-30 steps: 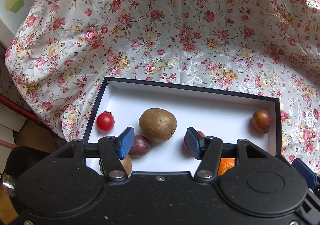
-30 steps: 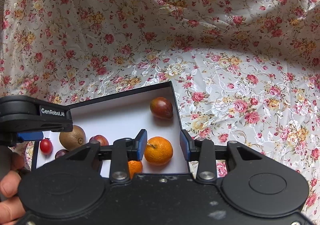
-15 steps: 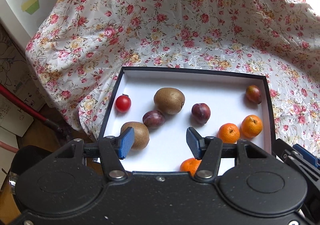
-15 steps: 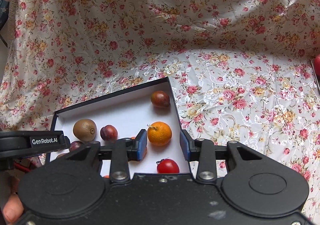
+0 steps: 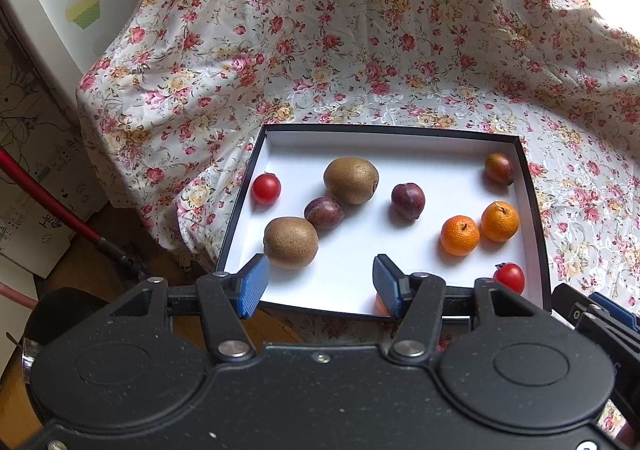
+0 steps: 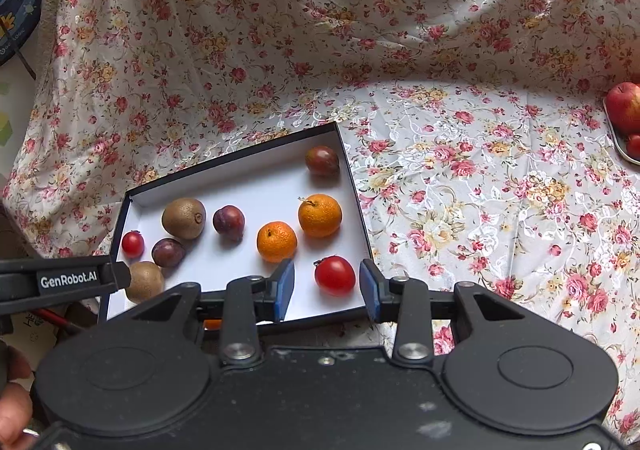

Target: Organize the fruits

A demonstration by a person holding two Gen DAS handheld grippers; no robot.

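A black box with a white floor (image 5: 360, 282) (image 6: 248, 186) lies on the floral cloth. It holds two kiwis (image 5: 351, 180) (image 5: 291, 242), plums (image 5: 408, 200), two oranges (image 5: 459, 235) (image 5: 499, 221) and cherry tomatoes (image 5: 266, 188) (image 6: 335, 275). A third orange (image 5: 380, 304) peeks out behind my left fingers. My left gripper (image 5: 320, 286) is open and empty above the box's near edge. My right gripper (image 6: 326, 292) is open and empty, with a tomato between its tips further off.
A tray with a red apple (image 6: 624, 108) sits at the far right edge of the cloth. The floral cloth (image 6: 480, 190) covers the table and rises behind. Left of the table are a white cabinet (image 5: 60, 10), cardboard boxes and a red pole (image 5: 60, 218).
Both grippers have pulled back and up from the box, so all of it shows now. No fruit has moved.
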